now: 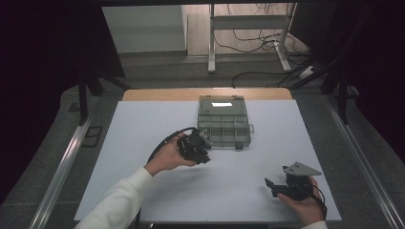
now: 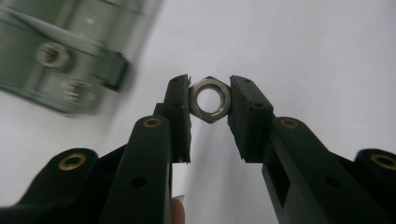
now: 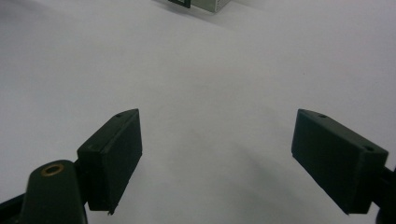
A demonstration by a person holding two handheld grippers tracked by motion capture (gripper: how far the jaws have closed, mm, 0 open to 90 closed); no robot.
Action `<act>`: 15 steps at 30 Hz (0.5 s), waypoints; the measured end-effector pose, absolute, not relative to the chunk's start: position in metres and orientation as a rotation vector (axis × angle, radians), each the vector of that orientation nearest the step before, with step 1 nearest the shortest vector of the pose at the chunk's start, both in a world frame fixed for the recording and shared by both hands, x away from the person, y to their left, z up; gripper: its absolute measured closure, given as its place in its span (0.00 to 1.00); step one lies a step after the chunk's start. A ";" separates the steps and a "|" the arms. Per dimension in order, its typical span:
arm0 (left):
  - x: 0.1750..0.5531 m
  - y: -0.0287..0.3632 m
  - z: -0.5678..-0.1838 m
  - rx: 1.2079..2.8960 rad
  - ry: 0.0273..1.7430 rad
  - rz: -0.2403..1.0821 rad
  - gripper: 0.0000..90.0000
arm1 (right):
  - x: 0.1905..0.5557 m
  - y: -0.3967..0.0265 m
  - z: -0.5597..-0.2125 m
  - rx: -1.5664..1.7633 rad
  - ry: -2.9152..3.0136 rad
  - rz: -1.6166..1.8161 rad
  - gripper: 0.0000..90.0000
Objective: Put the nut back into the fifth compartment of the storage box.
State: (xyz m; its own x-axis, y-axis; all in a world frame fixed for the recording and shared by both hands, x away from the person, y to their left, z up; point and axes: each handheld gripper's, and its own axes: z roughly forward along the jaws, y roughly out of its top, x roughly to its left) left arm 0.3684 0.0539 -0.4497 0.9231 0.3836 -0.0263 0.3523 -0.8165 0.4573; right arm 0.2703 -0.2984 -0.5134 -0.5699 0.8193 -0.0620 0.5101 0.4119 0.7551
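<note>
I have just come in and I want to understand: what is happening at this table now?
A person works at a white table with a gripper in each hand. The left gripper is shut on a silver metal hex nut, held beside the near left corner of a clear grey plastic compartment box. Similar nuts lie inside that box. The right gripper is open and holds nothing, low over the table near the person's right side.

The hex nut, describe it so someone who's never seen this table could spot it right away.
On the white table, just in front of the grey compartment box, the left gripper is raised in the person's hand. The hex nut is pinched between its two black jaws. It is a silver six-sided metal ring, clear of the box and off the table.
</note>
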 end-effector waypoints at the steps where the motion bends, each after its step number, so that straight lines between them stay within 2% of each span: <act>1: 0.373 0.054 -0.448 2.615 0.539 0.107 0.78 | 0.271 -0.299 -0.513 1.134 2.248 0.984 0.18; 6: 0.401 0.055 -0.445 2.596 0.632 0.162 0.78 | 0.271 -0.298 -0.513 1.133 2.249 0.983 0.18; 15: 0.436 0.053 -0.451 2.617 0.724 0.144 0.78 | 0.271 -0.300 -0.514 1.136 2.251 0.983 0.18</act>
State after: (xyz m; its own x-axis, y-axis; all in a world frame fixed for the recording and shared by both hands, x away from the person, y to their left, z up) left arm 0.4355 0.0529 -0.4513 0.8592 0.5115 -0.0116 0.4680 -0.7764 0.4221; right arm 0.2709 -0.2999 -0.5143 -0.5709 0.8188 -0.0597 0.5126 0.4123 0.7532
